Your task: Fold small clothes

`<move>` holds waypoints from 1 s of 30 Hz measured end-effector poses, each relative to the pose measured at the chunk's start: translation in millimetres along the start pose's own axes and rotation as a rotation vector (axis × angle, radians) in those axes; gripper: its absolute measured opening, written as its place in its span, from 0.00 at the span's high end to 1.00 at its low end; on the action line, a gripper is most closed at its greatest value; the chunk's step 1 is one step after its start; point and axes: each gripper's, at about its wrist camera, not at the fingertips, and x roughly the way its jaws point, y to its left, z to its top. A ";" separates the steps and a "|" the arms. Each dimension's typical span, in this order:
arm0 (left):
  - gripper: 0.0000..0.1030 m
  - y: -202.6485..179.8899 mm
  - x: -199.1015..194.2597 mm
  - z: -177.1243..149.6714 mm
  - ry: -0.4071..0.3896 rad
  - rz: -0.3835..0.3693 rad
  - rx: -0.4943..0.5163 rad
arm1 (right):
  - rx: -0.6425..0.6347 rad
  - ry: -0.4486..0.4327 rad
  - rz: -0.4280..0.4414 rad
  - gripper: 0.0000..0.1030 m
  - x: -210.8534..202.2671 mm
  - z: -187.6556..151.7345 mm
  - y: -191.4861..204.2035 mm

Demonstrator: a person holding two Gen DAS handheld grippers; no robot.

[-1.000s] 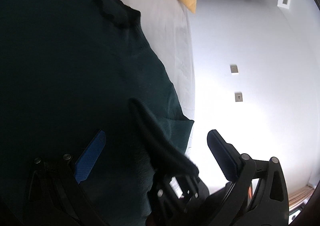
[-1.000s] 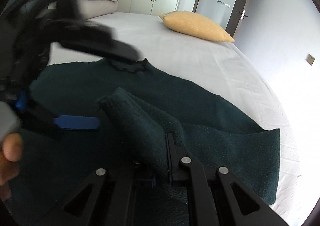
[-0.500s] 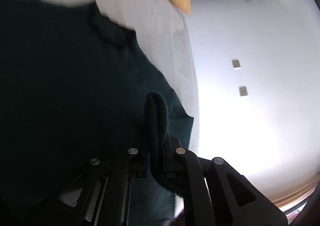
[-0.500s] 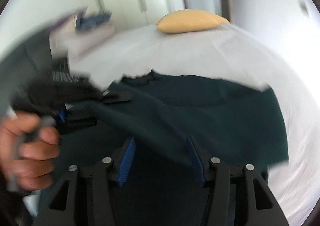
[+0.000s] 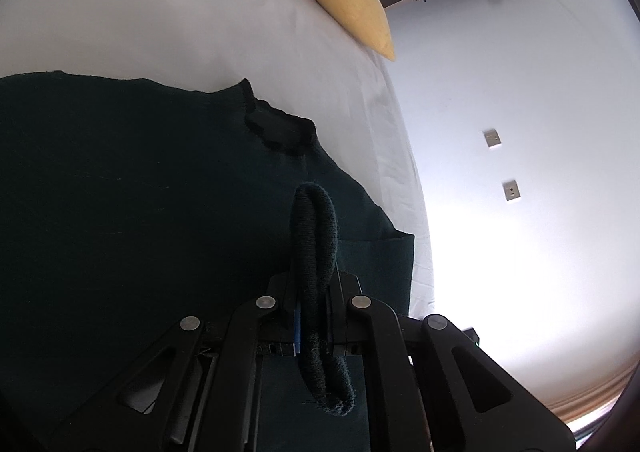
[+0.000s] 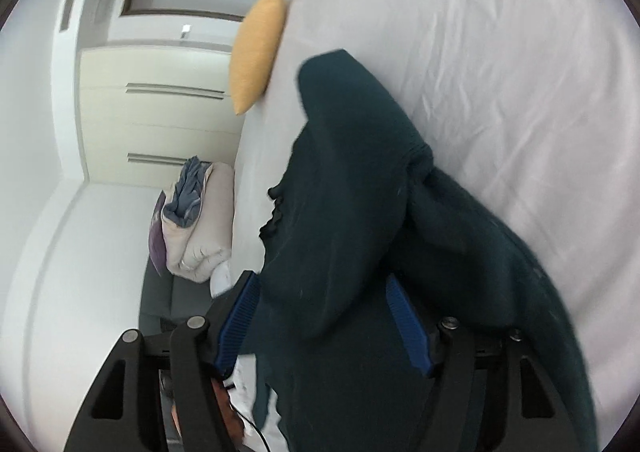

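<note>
Fingers: my left gripper (image 5: 316, 316) is clenched on a fold of the dark green knit sweater (image 5: 140, 212), while the right gripper (image 6: 324, 328) is spread wide around loose fabric. I'd pinch the right side too, then carry both evenly across the white bedsheet (image 5: 160, 20).

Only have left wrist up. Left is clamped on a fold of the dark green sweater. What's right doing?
Observer: The right gripper is open, with its blue pads wide apart.
Operator: Any cloth in it?
Observer: Yes. The sweater drapes loosely between the pads and is not pinched.
Operator: Anything else on that side?
Observer: A bundled duvet with a blue-grey cloth on top. It's off to the side, not in the gripper's path.
</note>
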 end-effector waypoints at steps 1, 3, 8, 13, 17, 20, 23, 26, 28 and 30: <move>0.94 -1.4 -7.4 -2.9 -0.004 0.004 0.003 | 0.033 -0.013 0.021 0.32 4.3 6.0 -1.6; 0.94 4.9 -13.8 0.1 -0.014 0.014 0.002 | 0.069 -0.035 0.061 0.32 5.5 17.9 -2.8; 0.94 33.7 -33.6 4.4 -0.046 0.026 -0.040 | 0.100 -0.077 0.086 0.31 8.5 39.3 0.7; 0.94 56.5 -32.5 6.7 -0.048 0.053 -0.059 | 0.074 -0.064 0.077 0.29 7.1 33.8 0.1; 0.94 71.2 -28.7 9.2 -0.063 0.063 -0.085 | 0.101 -0.052 0.107 0.25 7.5 29.3 0.2; 0.94 76.3 -24.1 8.0 -0.072 0.073 -0.093 | 0.101 -0.051 0.113 0.24 -1.1 25.8 -1.7; 0.94 79.0 -24.3 5.2 -0.076 0.084 -0.083 | 0.110 -0.059 0.103 0.24 -3.9 25.4 -5.5; 0.94 76.6 -19.0 6.2 -0.072 0.096 -0.074 | 0.106 -0.066 0.098 0.24 -6.1 26.8 -3.8; 0.94 77.6 -17.3 5.7 -0.066 0.101 -0.079 | 0.094 -0.082 0.080 0.26 -8.5 29.3 -4.2; 0.94 80.6 -12.4 3.8 -0.053 0.107 -0.088 | 0.096 -0.121 0.070 0.30 -13.5 32.0 -9.9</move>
